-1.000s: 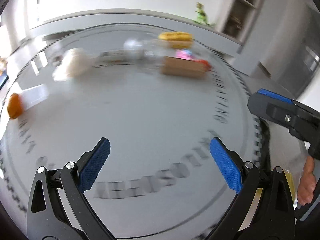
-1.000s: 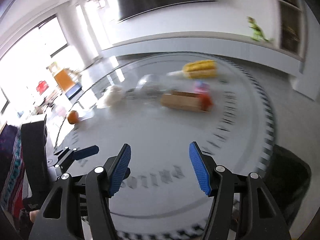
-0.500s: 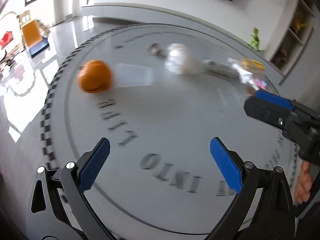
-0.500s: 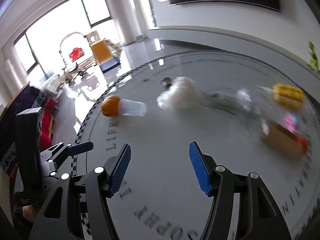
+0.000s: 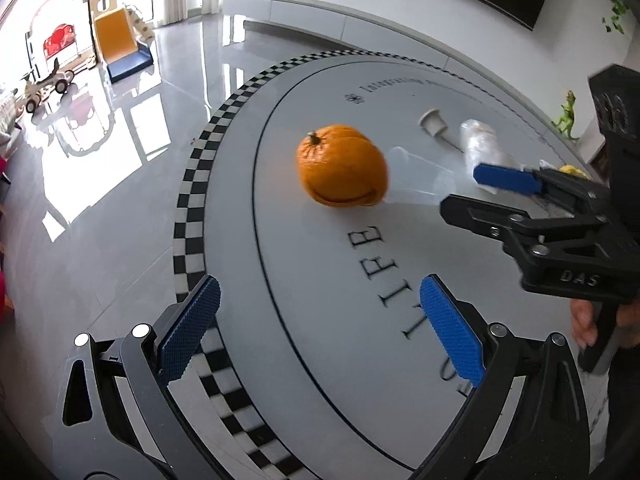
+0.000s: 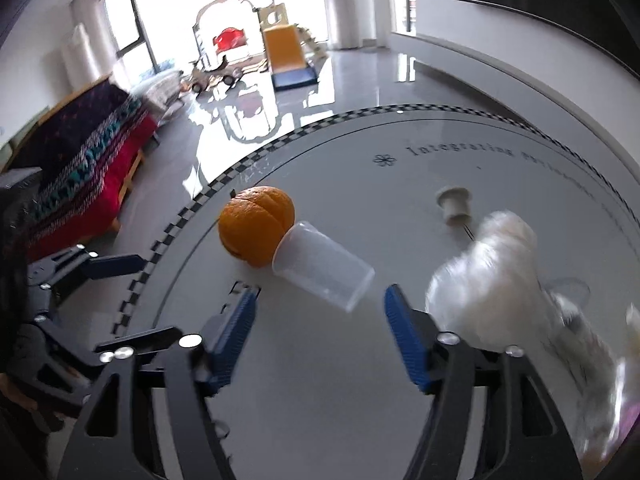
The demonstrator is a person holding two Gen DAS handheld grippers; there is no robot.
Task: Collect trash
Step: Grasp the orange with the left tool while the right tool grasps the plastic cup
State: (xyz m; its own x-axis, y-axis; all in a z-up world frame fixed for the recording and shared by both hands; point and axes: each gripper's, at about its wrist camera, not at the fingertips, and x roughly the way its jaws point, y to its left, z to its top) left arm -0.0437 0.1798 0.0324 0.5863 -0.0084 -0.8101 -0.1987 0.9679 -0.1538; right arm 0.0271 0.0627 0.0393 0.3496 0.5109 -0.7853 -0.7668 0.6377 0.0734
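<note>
**A:** Both tongs hover empty over the round grey table (image 5: 328, 320): our left gripper (image 5: 320, 332) stands wide open with nothing between its blue pads, and our right gripper (image 6: 320, 320) has its jaws opening, nothing between them either.

**B:** And the trash?

**A:** We judge the clear plastic cup (image 6: 324, 272) is our target. It lies on its side just ahead of the right gripper's tips, its base touching the round orange fruit (image 6: 256, 226).

**B:** How will it handle?

**A:** Light, thin-walled and slick, we'd guess; squeeze hard and it buckles, nudge it and it rolls. We'd take it across the middle of the wall, or at the stiffer rim.

**B:** Anything in our way?

**A:** The orange sits beyond the cup, ahead of the left gripper. To the right of the right tongs lies a crumpled white plastic bag (image 6: 492, 280), with a small grey stopper-like piece (image 6: 454, 202) farther off.
</note>
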